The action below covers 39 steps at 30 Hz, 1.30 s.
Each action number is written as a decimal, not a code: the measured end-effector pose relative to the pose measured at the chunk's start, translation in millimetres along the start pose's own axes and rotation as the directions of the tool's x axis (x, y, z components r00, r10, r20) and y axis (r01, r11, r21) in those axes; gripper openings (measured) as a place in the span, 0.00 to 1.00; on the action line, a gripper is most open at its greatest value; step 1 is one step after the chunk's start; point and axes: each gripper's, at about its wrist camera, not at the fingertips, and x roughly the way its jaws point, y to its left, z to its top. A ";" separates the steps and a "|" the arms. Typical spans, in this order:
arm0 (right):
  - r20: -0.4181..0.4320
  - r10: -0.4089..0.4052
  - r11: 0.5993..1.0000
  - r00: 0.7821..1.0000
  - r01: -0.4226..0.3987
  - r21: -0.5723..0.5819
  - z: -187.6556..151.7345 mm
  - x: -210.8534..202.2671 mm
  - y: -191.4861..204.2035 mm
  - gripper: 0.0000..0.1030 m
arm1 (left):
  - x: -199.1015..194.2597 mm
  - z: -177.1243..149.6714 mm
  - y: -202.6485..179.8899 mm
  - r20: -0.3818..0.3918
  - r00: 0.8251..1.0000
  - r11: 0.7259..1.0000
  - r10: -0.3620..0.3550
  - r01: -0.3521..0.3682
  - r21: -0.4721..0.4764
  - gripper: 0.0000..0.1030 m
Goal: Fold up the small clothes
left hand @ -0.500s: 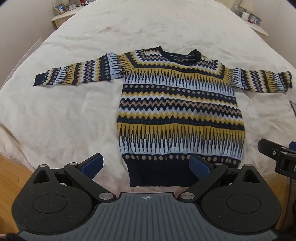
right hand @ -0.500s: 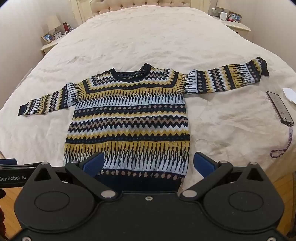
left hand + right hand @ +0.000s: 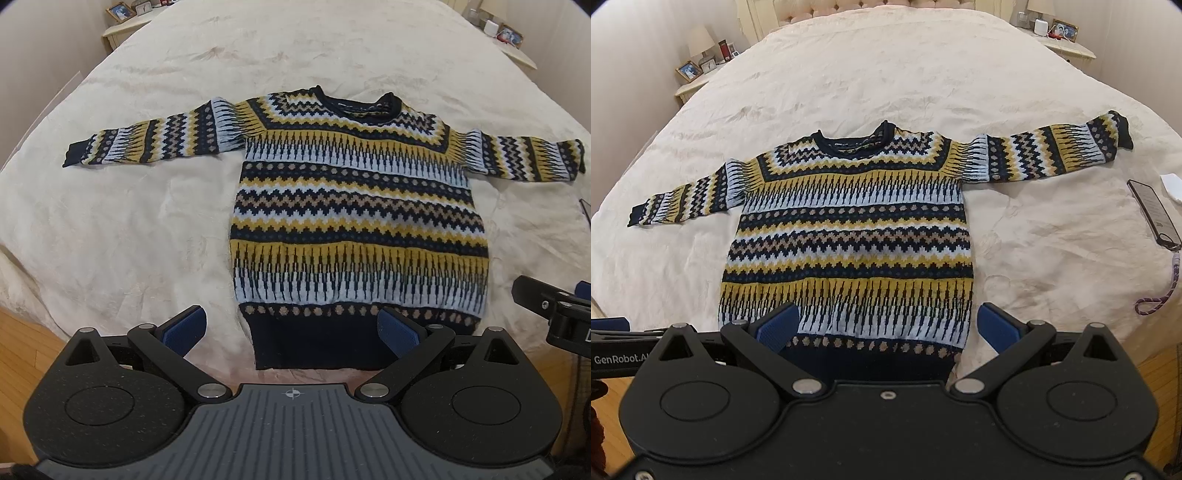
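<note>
The patterned sweater (image 3: pixel 354 221) lies flat and face up on the cream bedspread (image 3: pixel 129 240), filling the middle of both views. Its body runs in bands of navy, mustard, pale blue and tan. The neckline (image 3: pixel 354 105) points to the top of the frame and the dark navy hem (image 3: pixel 317 343) to the bottom. Both sleeves are spread straight out. In the left wrist view one cuff (image 3: pixel 75 159) reaches the left side of the frame and the other (image 3: pixel 576 158) the right edge. No part of the garment is folded over.

Your left gripper (image 3: pixel 291 328) sits at the bottom of its view with its jaws wide. Its blue pads (image 3: pixel 184 326) stand either side of the hem's lower left part and clamp nothing. Whether they touch the cloth cannot be told.

Your right gripper (image 3: pixel 888 326) is likewise wide, its pads (image 3: pixel 777 326) spanning the lower right part of the sweater and holding nothing. Part of it also shows at the right edge of the left wrist view.

At the right edge of the right wrist view a phone (image 3: pixel 1154 210) with a purple wrist cord (image 3: pixel 1160 291) lies on the bedspread, well apart from the sweater. Nightstands (image 3: pixel 689 86) with picture frames occupy the upper corners. Wooden floor (image 3: pixel 22 354) shows at lower left of the left wrist view.
</note>
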 end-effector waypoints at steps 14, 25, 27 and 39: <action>-0.023 0.012 1.000 1.000 -0.012 0.003 2.8 9.8 -1.8 0.99 | 10.6 6.1 -0.6 -0.025 1.000 1.000 -0.002 0.002 -0.011 0.98; -0.069 0.018 1.000 0.997 -0.018 0.002 16.7 29.9 2.5 0.99 | 28.6 23.7 2.9 -0.104 0.994 0.999 -0.031 0.028 -0.030 0.98; -0.083 0.020 1.000 0.996 -0.020 0.002 20.4 35.7 3.1 0.99 | 33.6 28.9 3.8 -0.097 0.995 0.999 -0.030 0.027 -0.032 0.98; -0.167 0.027 1.000 0.986 -0.025 0.014 55.7 77.9 6.6 0.99 | 68.0 75.1 5.9 -0.143 0.989 0.999 -0.029 0.025 -0.025 0.98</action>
